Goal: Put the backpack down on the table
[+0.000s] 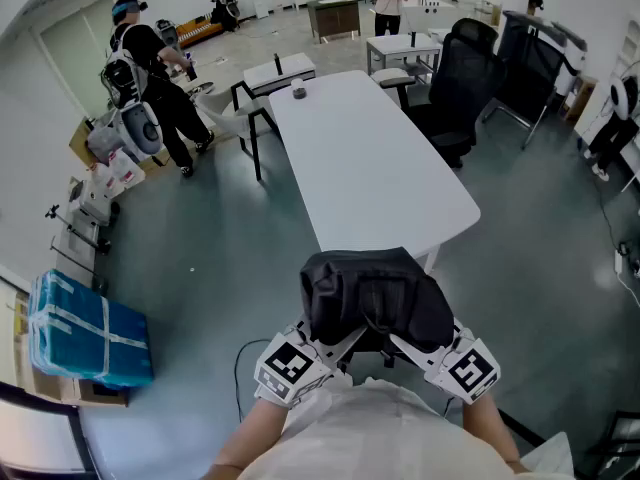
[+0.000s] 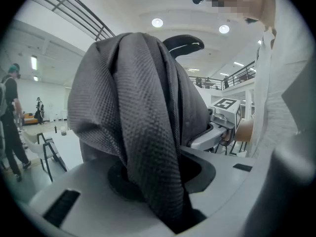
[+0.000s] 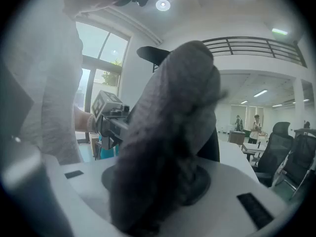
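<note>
A black backpack (image 1: 375,293) hangs in the air just in front of the near end of the long white table (image 1: 380,168), close to my chest. My left gripper (image 1: 340,346) grips its lower left side and my right gripper (image 1: 408,346) its lower right side. In the left gripper view, grey woven backpack fabric (image 2: 143,117) runs down between the jaws of the left gripper (image 2: 163,181), which is shut on it. The right gripper (image 3: 158,191) is likewise shut on a thick fold of the backpack (image 3: 173,127). The bag hides the fingertips in the head view.
A small object (image 1: 298,91) stands at the table's far end. A black office chair (image 1: 465,78) is at the table's right side and a white chair (image 1: 270,78) at its far left. A person (image 1: 150,78) stands at the left. A blue package (image 1: 85,333) lies on the floor.
</note>
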### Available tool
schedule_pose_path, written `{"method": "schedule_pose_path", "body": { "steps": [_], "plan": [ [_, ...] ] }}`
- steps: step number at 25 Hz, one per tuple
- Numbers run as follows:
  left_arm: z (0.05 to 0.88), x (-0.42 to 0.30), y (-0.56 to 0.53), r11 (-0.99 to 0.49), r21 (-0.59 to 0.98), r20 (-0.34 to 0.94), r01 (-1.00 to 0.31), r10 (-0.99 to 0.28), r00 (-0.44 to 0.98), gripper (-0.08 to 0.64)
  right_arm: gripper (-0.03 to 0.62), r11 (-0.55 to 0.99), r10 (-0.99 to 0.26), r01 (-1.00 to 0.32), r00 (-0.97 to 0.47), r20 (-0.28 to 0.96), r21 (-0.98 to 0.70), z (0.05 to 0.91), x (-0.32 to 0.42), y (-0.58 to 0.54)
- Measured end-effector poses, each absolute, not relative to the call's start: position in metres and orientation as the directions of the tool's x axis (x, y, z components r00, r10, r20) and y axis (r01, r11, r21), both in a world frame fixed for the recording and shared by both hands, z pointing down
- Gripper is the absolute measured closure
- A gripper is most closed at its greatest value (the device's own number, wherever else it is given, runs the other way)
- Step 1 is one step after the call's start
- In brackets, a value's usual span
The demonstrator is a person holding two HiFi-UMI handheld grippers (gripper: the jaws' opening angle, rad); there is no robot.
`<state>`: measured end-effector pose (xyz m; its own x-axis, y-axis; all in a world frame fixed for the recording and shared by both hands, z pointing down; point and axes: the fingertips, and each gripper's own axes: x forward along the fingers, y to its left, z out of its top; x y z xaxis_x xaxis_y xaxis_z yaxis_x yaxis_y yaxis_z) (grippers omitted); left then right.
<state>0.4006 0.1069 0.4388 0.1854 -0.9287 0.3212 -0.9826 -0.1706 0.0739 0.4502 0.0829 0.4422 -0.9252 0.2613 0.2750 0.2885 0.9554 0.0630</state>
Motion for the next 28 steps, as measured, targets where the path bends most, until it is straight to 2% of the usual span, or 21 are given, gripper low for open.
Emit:
{"method": "schedule_pose_path", "body": {
  "steps": [28],
  "plan": [
    [0.441,0.407,0.128,-0.166,0.076,0.322,-0.983,-0.929,0.182,0.420,0.448,0.948,0.306,0.317,-0.918,0.253,0.002,0.445,0.457,0.105]
  ]
}}
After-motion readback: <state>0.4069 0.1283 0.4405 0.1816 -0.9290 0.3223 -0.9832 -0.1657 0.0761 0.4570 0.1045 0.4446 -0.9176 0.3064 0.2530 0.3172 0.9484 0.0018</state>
